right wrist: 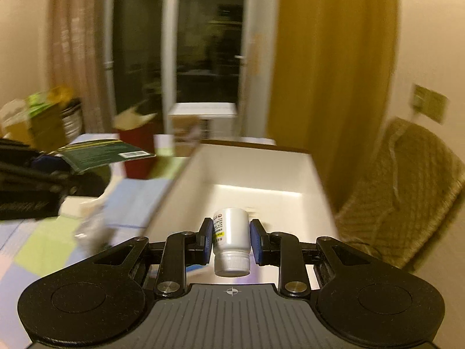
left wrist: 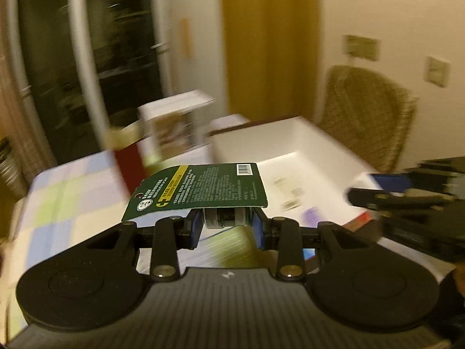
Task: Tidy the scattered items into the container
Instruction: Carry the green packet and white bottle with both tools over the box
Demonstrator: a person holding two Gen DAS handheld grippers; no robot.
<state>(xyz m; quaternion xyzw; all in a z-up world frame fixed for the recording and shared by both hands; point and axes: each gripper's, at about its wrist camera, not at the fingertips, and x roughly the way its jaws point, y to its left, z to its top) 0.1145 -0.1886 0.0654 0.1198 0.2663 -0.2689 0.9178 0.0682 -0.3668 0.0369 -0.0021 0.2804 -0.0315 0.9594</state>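
Note:
My left gripper (left wrist: pixel 228 222) is shut on a small roll with a green backing card (left wrist: pixel 200 190), held above the table just left of the white container box (left wrist: pixel 261 142). My right gripper (right wrist: pixel 231 237) is shut on a white pill bottle (right wrist: pixel 231 232), cap toward the camera, held over the near end of the white container box (right wrist: pixel 308 171). The right gripper shows blurred at the right of the left wrist view (left wrist: pixel 407 197). The left gripper with its green card (right wrist: pixel 107 151) shows at the left of the right wrist view. A few small items lie on the box floor (left wrist: pixel 290 195).
A checked pastel tablecloth (left wrist: pixel 66 203) covers the table. A dark red box (left wrist: pixel 128 163) and a white carton (left wrist: pixel 174 122) stand at the table's far side. A wicker chair (left wrist: pixel 369 116) stands behind the container. A crumpled clear wrapper (right wrist: pixel 90 226) lies left of the box.

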